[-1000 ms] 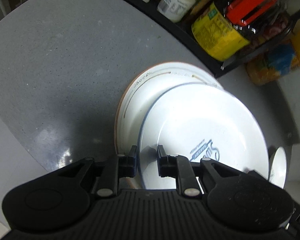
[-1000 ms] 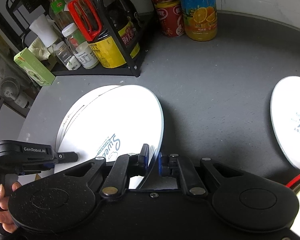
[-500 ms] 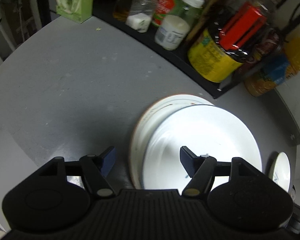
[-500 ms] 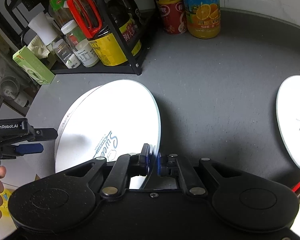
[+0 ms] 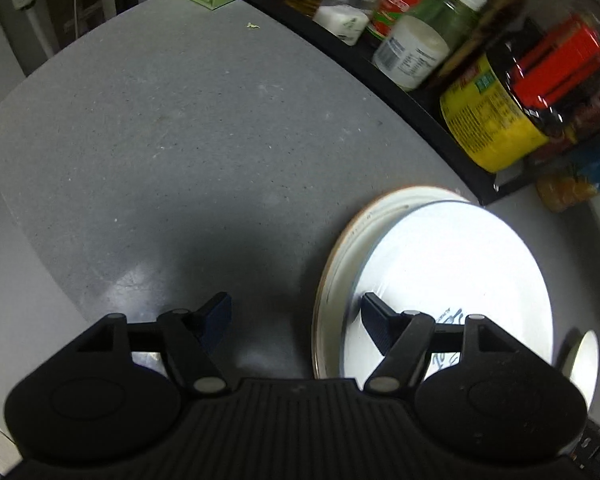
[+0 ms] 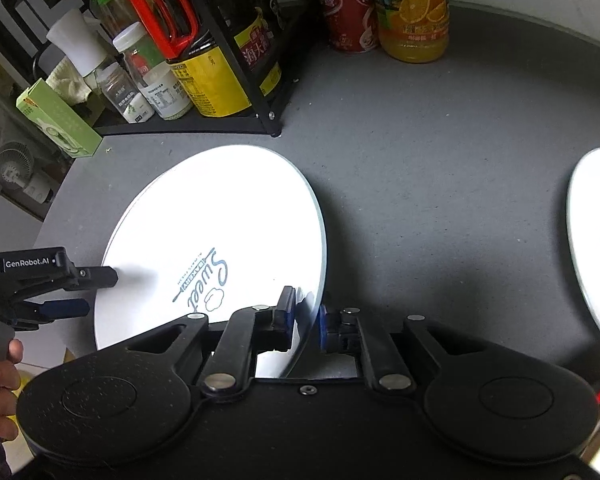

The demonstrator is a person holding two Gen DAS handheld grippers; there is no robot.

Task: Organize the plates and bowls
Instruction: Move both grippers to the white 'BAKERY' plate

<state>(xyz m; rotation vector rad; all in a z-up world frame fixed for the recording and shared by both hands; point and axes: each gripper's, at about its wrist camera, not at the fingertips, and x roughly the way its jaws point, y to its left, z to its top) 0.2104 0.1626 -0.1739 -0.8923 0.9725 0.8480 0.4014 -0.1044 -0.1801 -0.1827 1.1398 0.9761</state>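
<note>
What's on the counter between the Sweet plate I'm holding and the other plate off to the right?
Nothing: in the right wrist view, only bare grey countertop separates the Sweet plate from the other plate.

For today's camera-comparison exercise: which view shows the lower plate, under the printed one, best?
The left wrist view. There the lower plate shows as a brown-rimmed crescent beside the printed plate, past the open left gripper. In the right wrist view the printed plate, pinched by the right gripper, hides it almost entirely.

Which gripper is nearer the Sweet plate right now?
Right. The right gripper is clamped on the rim of the Sweet plate. The left gripper is open beside the plate's opposite edge, one finger over the rim, gripping nothing.
</note>
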